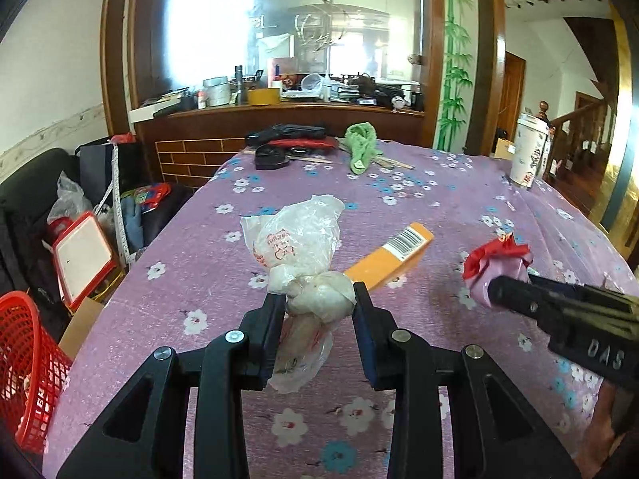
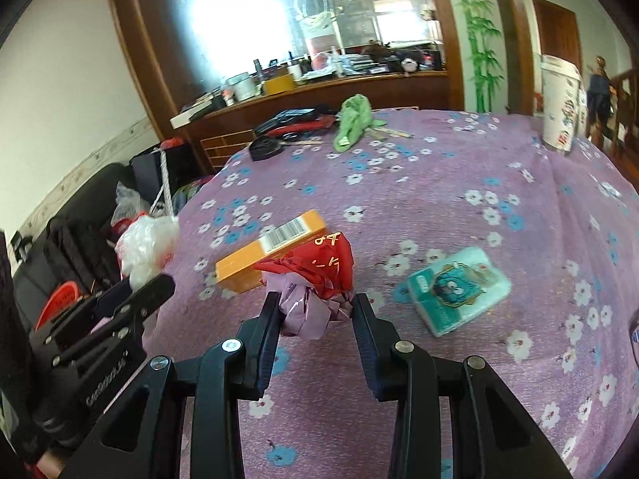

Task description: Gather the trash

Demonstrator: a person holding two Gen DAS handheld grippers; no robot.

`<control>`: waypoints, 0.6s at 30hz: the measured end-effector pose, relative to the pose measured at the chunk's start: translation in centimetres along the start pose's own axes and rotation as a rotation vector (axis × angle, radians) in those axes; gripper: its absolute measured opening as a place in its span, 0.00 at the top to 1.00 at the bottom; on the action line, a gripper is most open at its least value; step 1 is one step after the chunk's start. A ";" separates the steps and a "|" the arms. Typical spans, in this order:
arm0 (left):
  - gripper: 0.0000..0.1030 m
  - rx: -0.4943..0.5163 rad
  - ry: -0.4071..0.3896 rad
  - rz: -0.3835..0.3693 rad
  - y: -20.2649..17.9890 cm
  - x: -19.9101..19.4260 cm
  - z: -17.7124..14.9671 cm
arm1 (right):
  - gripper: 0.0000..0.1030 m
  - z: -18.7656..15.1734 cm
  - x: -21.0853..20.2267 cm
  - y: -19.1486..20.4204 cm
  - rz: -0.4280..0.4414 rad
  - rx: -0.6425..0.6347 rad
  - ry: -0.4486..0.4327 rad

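My left gripper (image 1: 319, 299) is shut on a knotted white plastic bag (image 1: 299, 239) and holds it above the purple flowered tablecloth (image 1: 399, 191). My right gripper (image 2: 315, 303) is shut on a crumpled red and pink wrapper (image 2: 319, 271), also lifted off the cloth. That wrapper shows in the left wrist view (image 1: 495, 267) at the tip of the right gripper. The white bag shows in the right wrist view (image 2: 147, 247) at the left. An orange box with a barcode (image 1: 391, 259) lies on the cloth between them. A teal packet (image 2: 459, 291) lies to the right.
A red mesh basket (image 1: 28, 363) stands on the floor left of the table. A green cloth (image 1: 361, 147), black and red items (image 1: 287, 139) and a paper cup (image 1: 527, 151) sit at the far side. Bags and a sofa crowd the left floor.
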State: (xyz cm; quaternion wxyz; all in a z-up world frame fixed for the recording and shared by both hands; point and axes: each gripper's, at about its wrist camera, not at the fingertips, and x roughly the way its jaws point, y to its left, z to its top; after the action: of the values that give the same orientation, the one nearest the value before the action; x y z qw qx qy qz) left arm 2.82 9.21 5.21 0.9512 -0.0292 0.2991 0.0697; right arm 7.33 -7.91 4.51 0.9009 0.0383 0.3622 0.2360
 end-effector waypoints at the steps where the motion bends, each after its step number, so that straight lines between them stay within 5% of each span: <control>1: 0.69 -0.001 0.002 0.006 0.1 0.0 0.0 | 0.62 0.0 0.0 0.1 -0.002 -0.007 -0.001; 18: 0.69 -0.010 0.026 0.039 0.4 0.6 -0.2 | 0.62 -0.3 0.1 0.5 -0.014 -0.028 -0.002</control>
State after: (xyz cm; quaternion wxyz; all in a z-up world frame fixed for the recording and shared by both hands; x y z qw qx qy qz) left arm 3.09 9.69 4.68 0.9455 -0.0292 0.3118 0.0892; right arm 7.02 -7.47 4.35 0.9033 0.0235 0.3581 0.2349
